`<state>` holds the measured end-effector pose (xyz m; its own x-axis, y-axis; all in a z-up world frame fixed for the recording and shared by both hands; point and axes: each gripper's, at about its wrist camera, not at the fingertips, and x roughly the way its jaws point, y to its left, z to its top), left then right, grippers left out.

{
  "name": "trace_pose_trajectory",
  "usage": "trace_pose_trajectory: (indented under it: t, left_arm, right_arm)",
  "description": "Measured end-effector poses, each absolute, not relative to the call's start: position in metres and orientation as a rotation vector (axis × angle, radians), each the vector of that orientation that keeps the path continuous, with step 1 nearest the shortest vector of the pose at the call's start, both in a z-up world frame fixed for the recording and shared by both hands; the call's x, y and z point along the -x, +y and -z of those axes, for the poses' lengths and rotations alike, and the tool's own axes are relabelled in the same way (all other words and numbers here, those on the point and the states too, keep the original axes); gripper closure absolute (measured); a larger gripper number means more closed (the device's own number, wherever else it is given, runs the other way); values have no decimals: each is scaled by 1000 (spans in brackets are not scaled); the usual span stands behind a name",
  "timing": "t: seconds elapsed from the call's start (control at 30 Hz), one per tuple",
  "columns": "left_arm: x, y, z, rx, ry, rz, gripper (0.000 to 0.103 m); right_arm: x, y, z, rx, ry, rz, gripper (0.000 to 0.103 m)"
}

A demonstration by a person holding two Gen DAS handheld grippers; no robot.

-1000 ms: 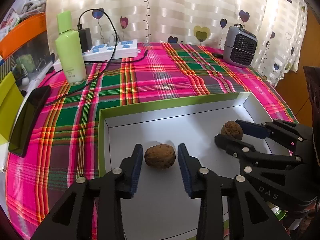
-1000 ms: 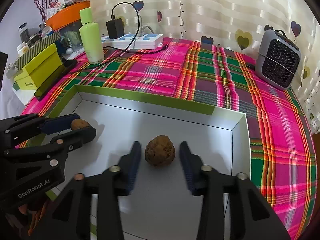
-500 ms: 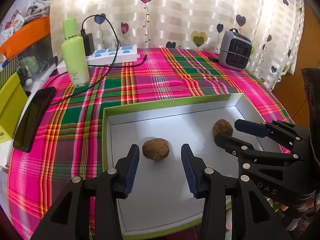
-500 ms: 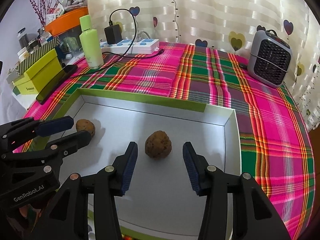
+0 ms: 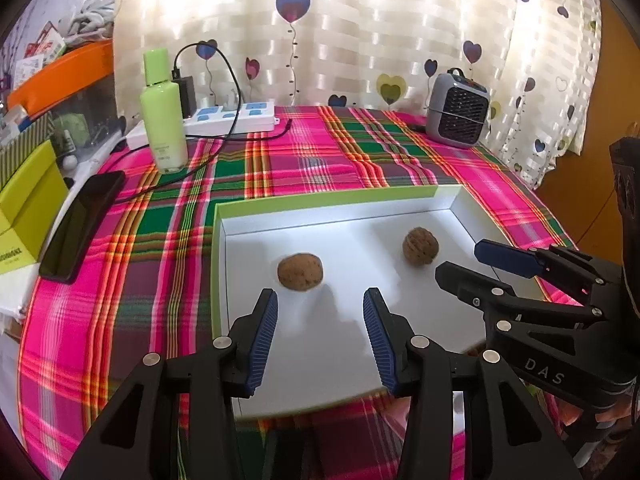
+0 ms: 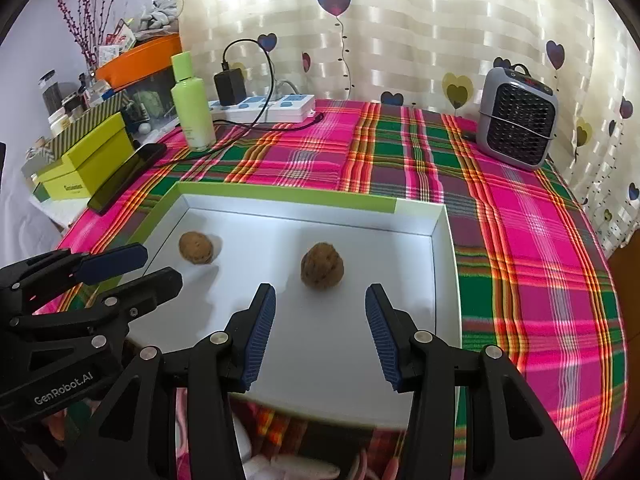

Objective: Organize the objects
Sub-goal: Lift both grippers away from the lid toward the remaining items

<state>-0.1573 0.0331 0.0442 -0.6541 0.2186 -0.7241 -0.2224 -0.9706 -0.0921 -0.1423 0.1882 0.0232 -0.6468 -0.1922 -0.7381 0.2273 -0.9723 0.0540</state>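
Note:
Two brown walnuts lie apart on the white floor of a shallow tray with a green rim [image 5: 320, 200]. The left walnut [image 5: 300, 272] sits just beyond my left gripper [image 5: 320, 294], which is open with nothing between its blue pads. The right walnut [image 6: 322, 266] rests just ahead of my right gripper [image 6: 320, 289], open and touching nothing. In the left wrist view the right gripper [image 5: 460, 258] reaches in from the right, near the second walnut [image 5: 420, 246]. From the right wrist view, the left gripper [image 6: 160, 264] is beside the other walnut [image 6: 195, 247].
The tray rests on a pink and green plaid cloth. Behind it stand a green bottle [image 5: 164, 120], a white power strip [image 5: 232, 116] with a charger and cable, and a small grey heater [image 5: 458, 110]. A black phone [image 5: 80, 224] and a yellow-green box [image 5: 28, 208] lie at the left edge.
Both grippers have drawn back and risen from the walnuts, which stay lying in the tray. The left jaws have spread wider; the right jaws look the same.

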Motion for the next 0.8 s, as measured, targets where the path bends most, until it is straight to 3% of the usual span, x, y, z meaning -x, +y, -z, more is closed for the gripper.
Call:
trace_pose_trajectory:
  t: [0.8]
  left_arm:
    - [94, 26, -53, 1102, -15, -2711, 59]
  right_arm:
    - [76, 191, -32, -1118, -28, 2694, 55]
